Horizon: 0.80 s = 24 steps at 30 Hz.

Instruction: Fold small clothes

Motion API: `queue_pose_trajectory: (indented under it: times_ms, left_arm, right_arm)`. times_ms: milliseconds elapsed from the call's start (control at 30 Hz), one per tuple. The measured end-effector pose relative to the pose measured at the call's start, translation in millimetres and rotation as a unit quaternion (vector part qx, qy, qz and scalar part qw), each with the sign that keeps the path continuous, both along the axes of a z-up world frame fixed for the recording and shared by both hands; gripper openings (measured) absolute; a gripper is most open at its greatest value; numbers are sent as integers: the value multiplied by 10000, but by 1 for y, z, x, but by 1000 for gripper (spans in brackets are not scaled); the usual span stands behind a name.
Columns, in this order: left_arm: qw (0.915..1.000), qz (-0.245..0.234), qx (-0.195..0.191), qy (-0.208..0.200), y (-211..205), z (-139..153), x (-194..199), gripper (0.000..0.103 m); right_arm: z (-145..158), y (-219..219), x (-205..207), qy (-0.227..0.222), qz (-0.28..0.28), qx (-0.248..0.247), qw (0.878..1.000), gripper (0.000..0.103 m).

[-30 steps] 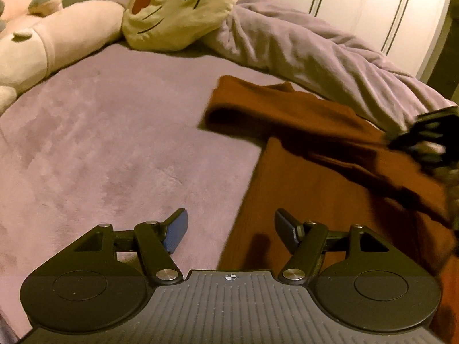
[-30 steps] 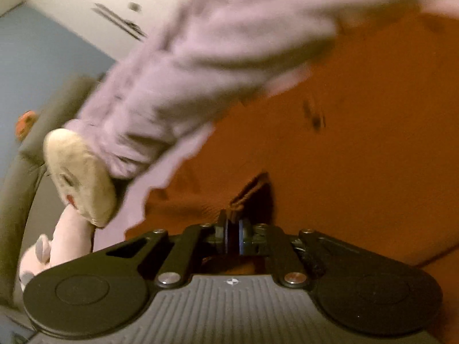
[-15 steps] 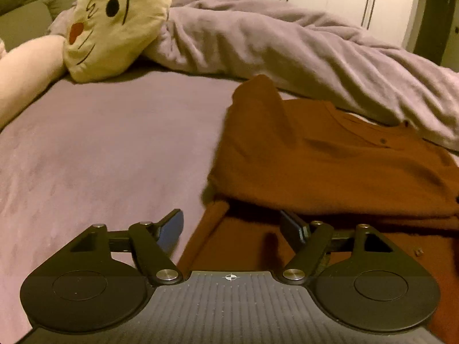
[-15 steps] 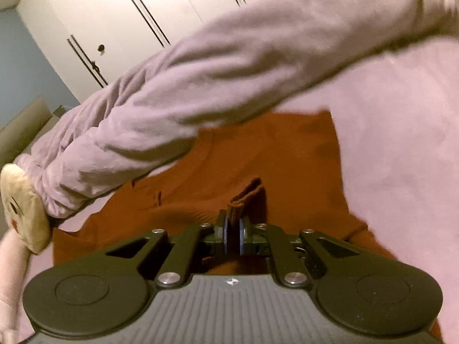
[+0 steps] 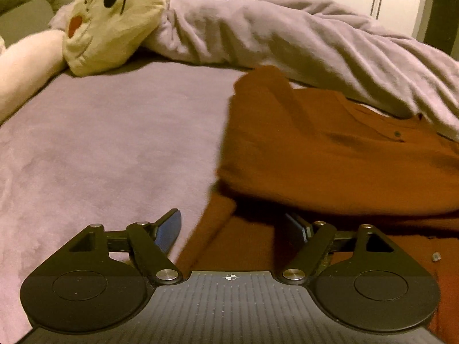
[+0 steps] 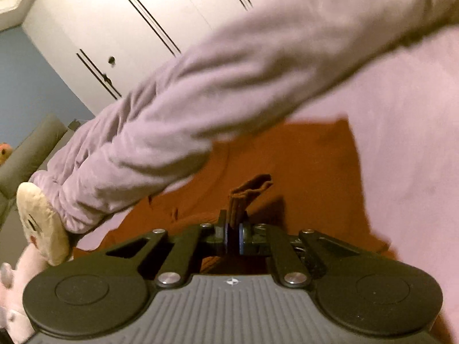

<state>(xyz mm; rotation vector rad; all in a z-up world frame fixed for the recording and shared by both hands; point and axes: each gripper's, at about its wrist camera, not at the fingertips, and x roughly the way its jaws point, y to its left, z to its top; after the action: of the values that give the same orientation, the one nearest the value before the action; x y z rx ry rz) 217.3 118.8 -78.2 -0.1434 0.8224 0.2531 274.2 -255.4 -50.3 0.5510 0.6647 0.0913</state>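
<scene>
Right gripper (image 6: 234,233) was pinching the brown top's (image 5: 330,149) cuff at centre frame; left gripper (image 5: 233,229) had just been opening, empty, straddling its lower-centre edge.

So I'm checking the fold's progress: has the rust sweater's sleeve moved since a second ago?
Yes. The sleeve has swung from pointing toward the plush toy to across the sweater body.

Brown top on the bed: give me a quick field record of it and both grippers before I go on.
garment: brown top, partly folded, one layer doubled over the lower one
surface: purple bed cover
left gripper: open, jaws have just been opening, over the garment's near edge, pads not pressing on it
right gripper: shut on a bunched piece of the brown top
behind garment: rumpled lilac duvet, cream plush toy
fold: not finished
</scene>
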Motion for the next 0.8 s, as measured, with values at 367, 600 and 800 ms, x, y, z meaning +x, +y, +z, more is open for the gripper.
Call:
queue_pose_trajectory:
  times_ms: [367, 600, 800]
  left_arm:
    - [9995, 299, 87, 25, 10, -2, 7, 84]
    - [9986, 508, 102, 72, 22, -3, 8, 89]
    - [9984, 517, -210, 107, 33, 11, -15, 89]
  right_arm:
    - [0, -31, 0, -68, -253, -857, 9960, 6]
    - [-23, -34, 7, 313, -241, -1196, 9920, 6]
    - [-29, -46, 7, 575, -300, -1143, 9913, 11]
